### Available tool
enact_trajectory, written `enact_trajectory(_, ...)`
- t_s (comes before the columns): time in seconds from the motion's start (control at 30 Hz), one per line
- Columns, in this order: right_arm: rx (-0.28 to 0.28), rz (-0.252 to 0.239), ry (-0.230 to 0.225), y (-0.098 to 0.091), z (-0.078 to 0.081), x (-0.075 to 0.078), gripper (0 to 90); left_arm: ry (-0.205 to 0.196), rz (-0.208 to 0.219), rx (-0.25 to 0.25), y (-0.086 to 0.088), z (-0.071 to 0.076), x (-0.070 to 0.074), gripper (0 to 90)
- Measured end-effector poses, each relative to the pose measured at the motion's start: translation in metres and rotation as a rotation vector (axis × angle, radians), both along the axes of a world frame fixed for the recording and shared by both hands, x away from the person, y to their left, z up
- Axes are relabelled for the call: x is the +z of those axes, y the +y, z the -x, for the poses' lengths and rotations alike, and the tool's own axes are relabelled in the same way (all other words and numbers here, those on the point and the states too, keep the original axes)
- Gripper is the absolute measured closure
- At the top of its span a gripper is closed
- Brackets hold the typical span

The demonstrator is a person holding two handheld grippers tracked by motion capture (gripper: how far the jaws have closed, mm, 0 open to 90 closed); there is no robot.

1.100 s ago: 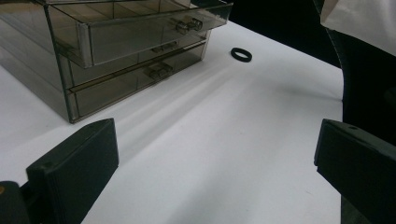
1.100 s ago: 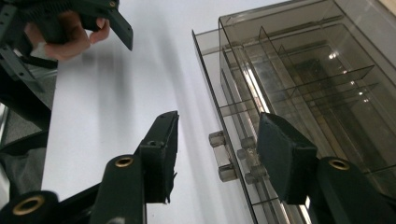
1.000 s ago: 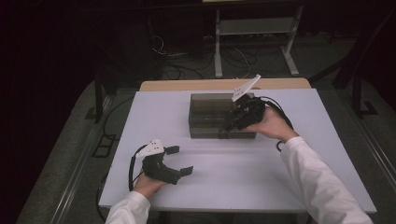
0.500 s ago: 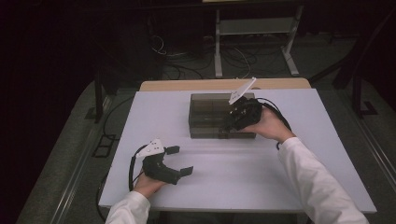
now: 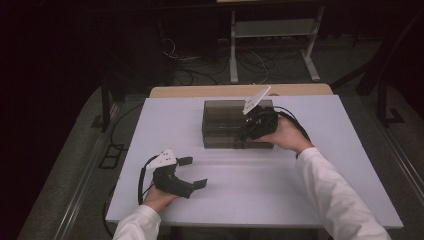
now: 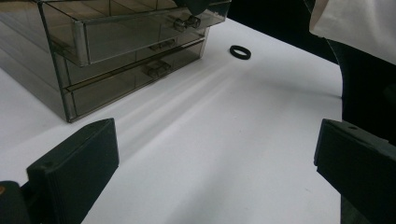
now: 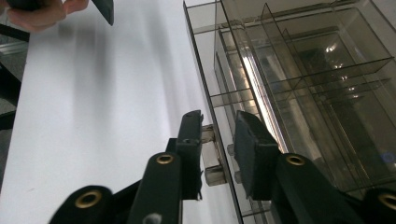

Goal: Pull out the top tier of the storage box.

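— White tabletop (image 5: 280, 195) first: your smoked clear-plastic drawer cabinet (image 5: 225, 125) sits at its far middle, top drawer (image 6: 140, 35) slightly out.

— And my right gripper (image 7: 217, 149)?

— Its jaws have just been closing around that drawer's small clear handle (image 7: 211, 158); they stand narrow, one pad touching. You look ready to pull.

— My left gripper (image 5: 192, 172)?

— Jaws wide apart, empty, near the front edge. Small black ring (image 6: 240, 52) lies beside the cabinet.
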State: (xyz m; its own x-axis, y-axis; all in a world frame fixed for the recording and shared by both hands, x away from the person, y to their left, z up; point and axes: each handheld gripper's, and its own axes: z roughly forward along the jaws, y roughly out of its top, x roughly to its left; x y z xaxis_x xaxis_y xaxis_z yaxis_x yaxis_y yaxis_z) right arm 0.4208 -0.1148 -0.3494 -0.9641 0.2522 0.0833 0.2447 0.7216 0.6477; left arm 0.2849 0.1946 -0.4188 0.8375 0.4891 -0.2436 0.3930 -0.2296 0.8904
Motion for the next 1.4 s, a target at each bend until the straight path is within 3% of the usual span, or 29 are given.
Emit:
enact_trajectory(0.37, 0.014, 0.018, 0.002, 0.0027, -0.0017, -0.0060, 81.8, 0.000, -0.004, -0.003, -0.0007, 0.0001, -0.0004, 0.0)
enact_trajectory(1.4, 0.044, -0.010, 0.009, 0.0005, 0.0075, -0.0088, 84.1, 0.001, -0.006, -0.005, -0.0008, -0.0001, -0.0005, 0.0)
